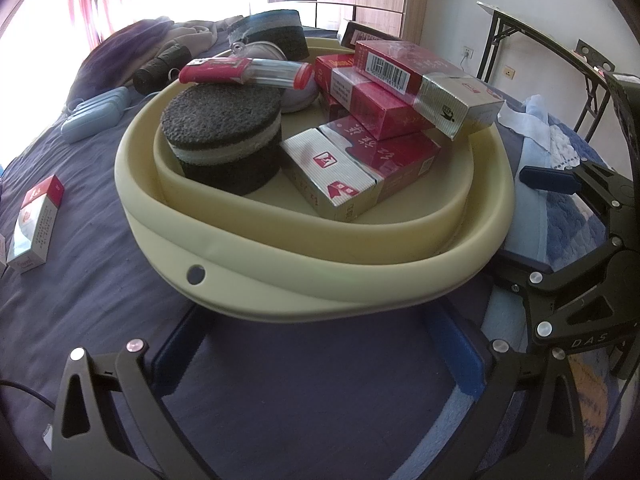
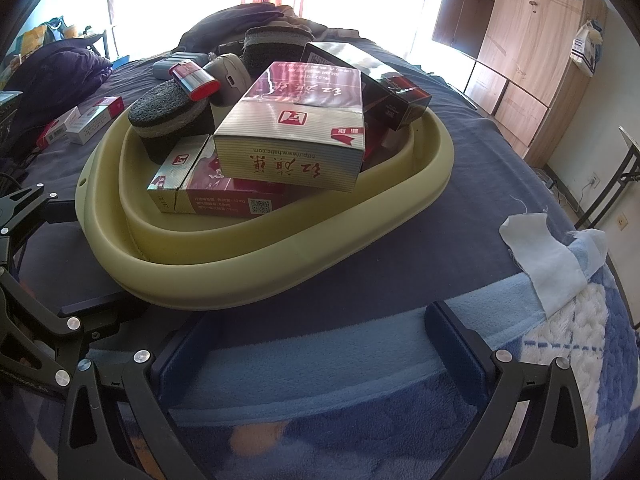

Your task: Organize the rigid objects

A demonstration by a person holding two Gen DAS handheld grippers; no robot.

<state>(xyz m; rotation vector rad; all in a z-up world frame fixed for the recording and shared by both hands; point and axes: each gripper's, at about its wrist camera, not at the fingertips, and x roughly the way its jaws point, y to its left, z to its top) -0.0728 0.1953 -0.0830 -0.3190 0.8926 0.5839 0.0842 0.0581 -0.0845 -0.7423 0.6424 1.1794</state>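
dark blue bedding covers the surface, with a wardrobe and a bright curtained window behind. on it sits the pale green basin (image 1: 320, 256), already heaped with red cigarette cartons (image 1: 360, 160), a round black sponge (image 1: 224, 140) and a red-capped tube (image 1: 248, 70) lying across the sponge. what looks left to gather is the loose cigarette pack (image 1: 38, 224) on the bedding, at about 9 o'clock from the basin in the left wrist view, well apart from it, its long axis running roughly 1 to 7 o'clock; more packs (image 2: 80, 120) lie out past the basin's far left rim in the right wrist view. the left gripper (image 1: 320, 354) is spread wide and holds nothing, its fingers just short of the basin's near rim. the right gripper (image 2: 316, 350) is likewise wide open and empty, over the lighter blue blanket (image 2: 320, 360). i judge the left one nearer that pack: it must swing toward 9 o'clock and turn to span the pack's narrow width.
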